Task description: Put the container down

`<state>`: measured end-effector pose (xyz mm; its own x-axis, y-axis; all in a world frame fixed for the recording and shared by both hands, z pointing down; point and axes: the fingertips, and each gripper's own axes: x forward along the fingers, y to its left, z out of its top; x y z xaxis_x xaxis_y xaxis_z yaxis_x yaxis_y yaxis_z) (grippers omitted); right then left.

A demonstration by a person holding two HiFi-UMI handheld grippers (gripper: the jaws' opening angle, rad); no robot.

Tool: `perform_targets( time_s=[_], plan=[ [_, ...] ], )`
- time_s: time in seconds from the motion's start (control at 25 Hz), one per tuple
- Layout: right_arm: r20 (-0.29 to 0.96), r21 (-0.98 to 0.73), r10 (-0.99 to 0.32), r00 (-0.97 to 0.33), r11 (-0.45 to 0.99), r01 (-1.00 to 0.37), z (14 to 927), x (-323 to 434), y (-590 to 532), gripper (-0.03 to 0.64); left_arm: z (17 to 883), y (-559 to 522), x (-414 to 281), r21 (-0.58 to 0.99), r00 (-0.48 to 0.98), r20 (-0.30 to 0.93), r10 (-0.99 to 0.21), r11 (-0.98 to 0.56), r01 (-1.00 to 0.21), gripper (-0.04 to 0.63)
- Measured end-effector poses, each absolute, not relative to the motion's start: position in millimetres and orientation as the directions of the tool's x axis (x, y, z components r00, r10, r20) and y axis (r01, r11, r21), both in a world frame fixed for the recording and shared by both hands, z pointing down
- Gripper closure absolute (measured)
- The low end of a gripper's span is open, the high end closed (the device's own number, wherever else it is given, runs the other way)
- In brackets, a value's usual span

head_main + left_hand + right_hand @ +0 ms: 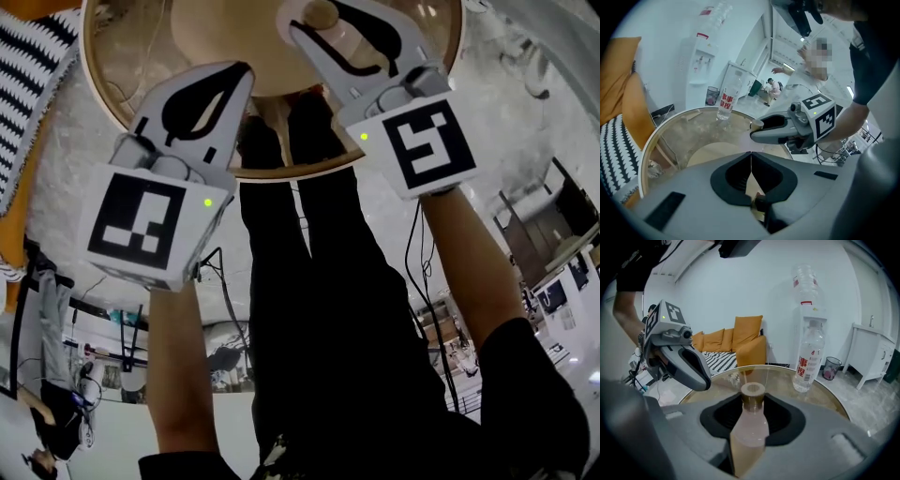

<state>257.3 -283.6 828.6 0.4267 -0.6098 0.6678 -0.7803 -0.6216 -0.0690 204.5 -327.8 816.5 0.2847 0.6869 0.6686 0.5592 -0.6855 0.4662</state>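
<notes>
The container (750,425) is a small frosted bottle with a brown neck and a pale round cap (753,389). My right gripper (753,401) is shut on its neck and holds it upright over the round glass table (825,397). In the head view the right gripper (314,28) reaches over the table (281,171), with the cap (322,13) showing between its fingers. My left gripper (239,75) hovers beside it at the table's near rim. Its jaws are shut with nothing between them (751,157). From the left gripper view the right gripper (759,130) and the cap (757,124) show just ahead.
A clear plastic water bottle (808,357) with a red label stands on the table's far side (727,101). An orange sofa (740,341) with a black-and-white striped cushion (28,84) lies beside the table. A water dispenser (806,287), a bin (830,367) and a white cabinet (874,352) line the wall.
</notes>
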Motion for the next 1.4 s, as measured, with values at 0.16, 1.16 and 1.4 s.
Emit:
perform_targets(
  time_s=[0.16,1.16,1.4],
  plan=[
    [0.653,-0.064,-0.614,0.443,-0.628,-0.775,834,263,-284,0.48,819,-319,199,0.467,0.278,0.669,0.69,-0.681,0.564,0.581],
    [0.614,0.007,-0.597,0.516,-0.65,-0.76,846,234,-258,0.474,812,-296,169,0.474,0.271,0.658,0.703,-0.666,0.576,0.581],
    [0.607,0.02,-0.603,0.517,-0.639,-0.769,831,235,-258,0.407,789,-292,167,0.457,0.279,0.65,0.707,-0.656,0.6,0.581]
  ],
)
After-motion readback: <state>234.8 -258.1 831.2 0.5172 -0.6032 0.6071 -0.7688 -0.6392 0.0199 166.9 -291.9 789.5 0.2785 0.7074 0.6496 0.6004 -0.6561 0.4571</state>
